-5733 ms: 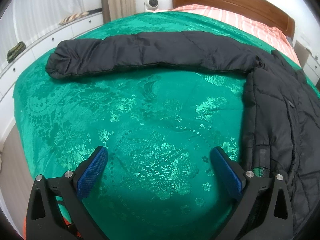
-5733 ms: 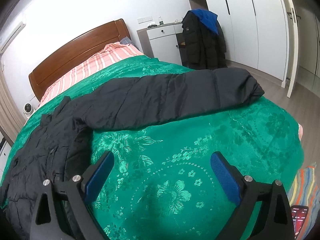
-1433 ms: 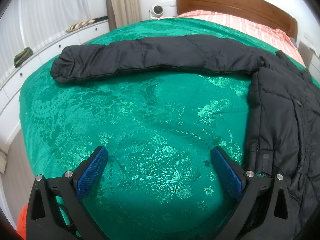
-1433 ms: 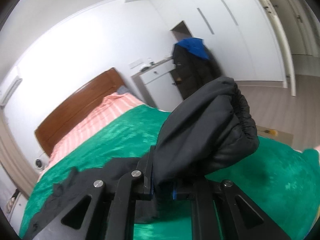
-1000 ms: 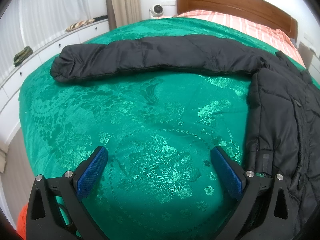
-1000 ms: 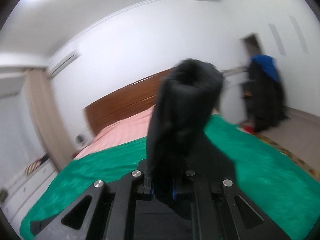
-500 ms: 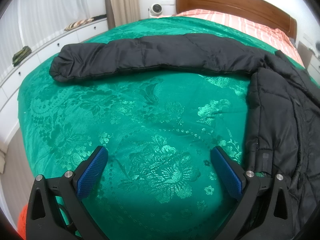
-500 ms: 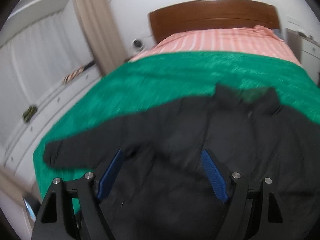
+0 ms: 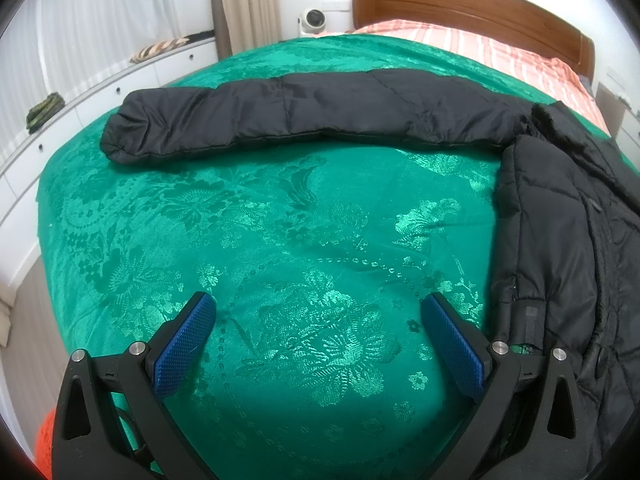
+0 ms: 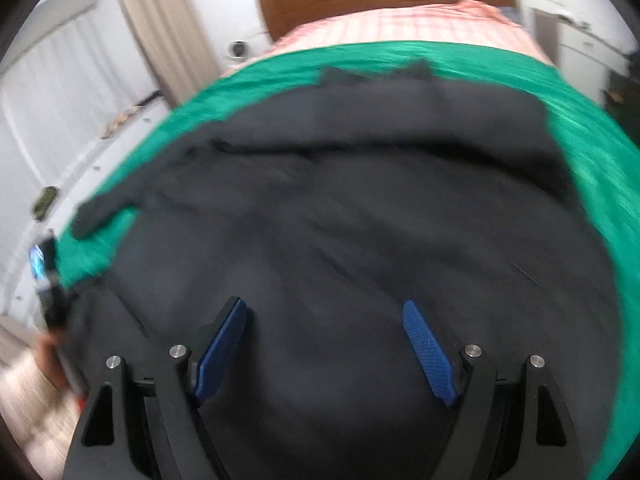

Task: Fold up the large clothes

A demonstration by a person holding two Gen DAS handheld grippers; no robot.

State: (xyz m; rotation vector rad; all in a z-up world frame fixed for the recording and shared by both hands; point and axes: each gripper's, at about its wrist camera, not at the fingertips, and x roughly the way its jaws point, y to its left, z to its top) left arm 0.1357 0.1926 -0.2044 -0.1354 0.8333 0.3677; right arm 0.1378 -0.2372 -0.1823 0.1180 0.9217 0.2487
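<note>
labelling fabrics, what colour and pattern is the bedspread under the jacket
Emerald green bedspread with a woven floral pattern, clearest in the left wrist view.

A home bedroom: wooden headboard (image 9: 472, 4), green floral bedspread (image 9: 280, 240), curtains (image 9: 244, 4), white drawer units (image 9: 120, 84).

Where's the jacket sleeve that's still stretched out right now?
In the left wrist view, the sleeve lies flat across the far part of the green bedspread, reaching left from the jacket body at the right edge, below the wooden headboard.
</note>
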